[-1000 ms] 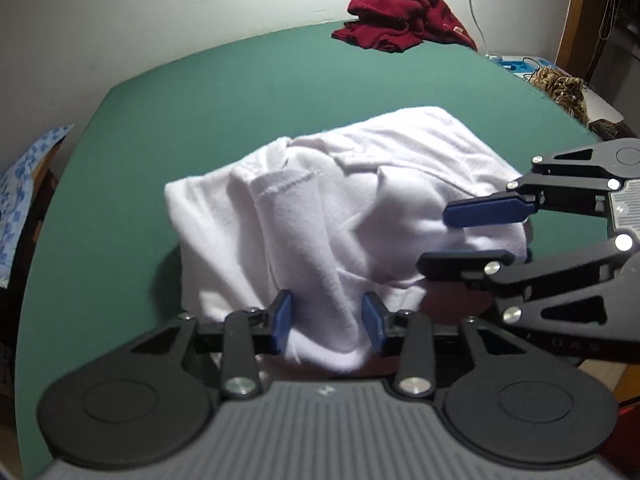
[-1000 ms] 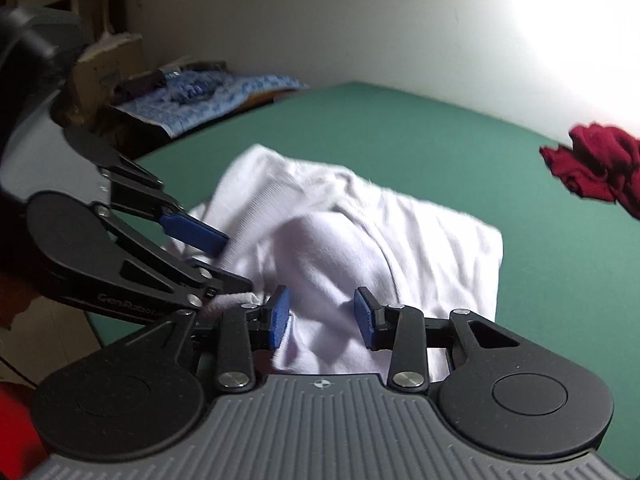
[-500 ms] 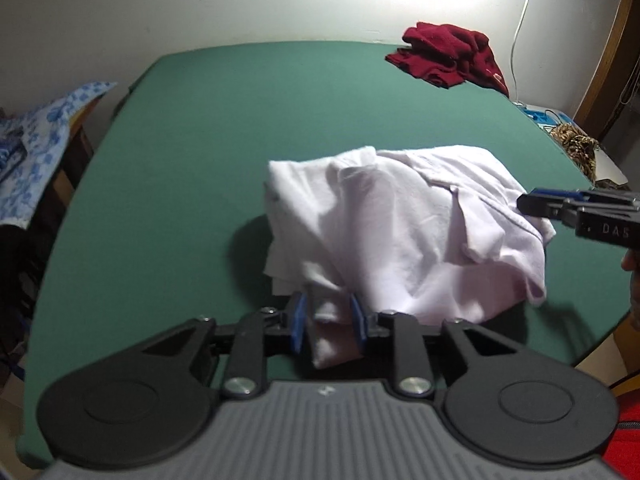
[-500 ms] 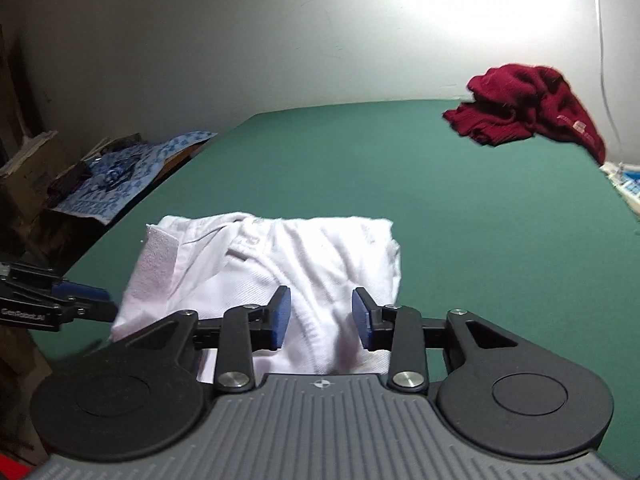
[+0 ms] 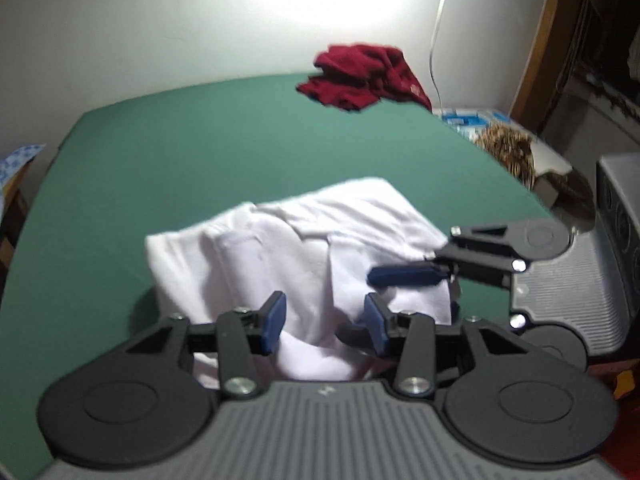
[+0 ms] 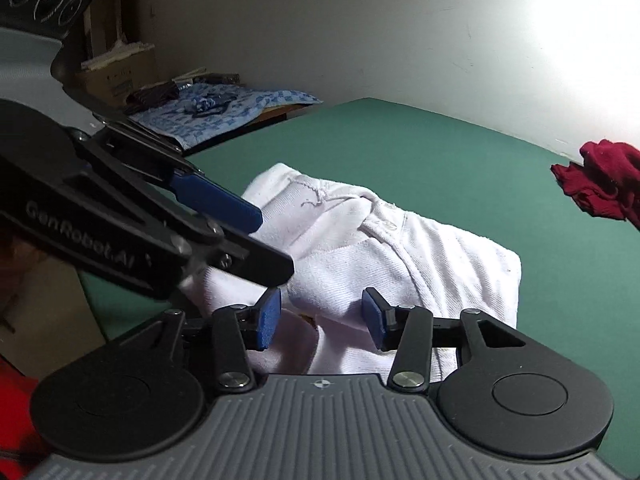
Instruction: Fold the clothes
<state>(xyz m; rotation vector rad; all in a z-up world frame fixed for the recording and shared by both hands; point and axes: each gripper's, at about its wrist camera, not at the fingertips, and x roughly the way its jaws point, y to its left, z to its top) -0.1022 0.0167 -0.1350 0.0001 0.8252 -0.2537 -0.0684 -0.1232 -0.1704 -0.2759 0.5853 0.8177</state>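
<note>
A white garment (image 5: 312, 248) lies folded into a thick bundle near the front edge of the green table (image 5: 200, 152). My left gripper (image 5: 325, 324) is open, its blue pads on either side of the bundle's near fold. My right gripper (image 6: 321, 319) is also open, low over the white garment (image 6: 360, 248), with cloth lying between its pads. In the left wrist view the right gripper (image 5: 384, 304) reaches in from the right over the garment's near corner. The left gripper (image 6: 272, 244) comes in from the left in the right wrist view, fingers spread.
A crumpled dark red garment (image 5: 360, 76) lies at the table's far edge, also seen as the red garment (image 6: 600, 184). A blue patterned cloth (image 6: 224, 104) and a cardboard box (image 6: 116, 72) sit past the left edge. A brown tangle (image 5: 508, 148) lies off the right edge.
My left gripper, shut on the white fold half a second ago, has opened. Both grippers have swung back close together over the garment's near end. The right stays open.
</note>
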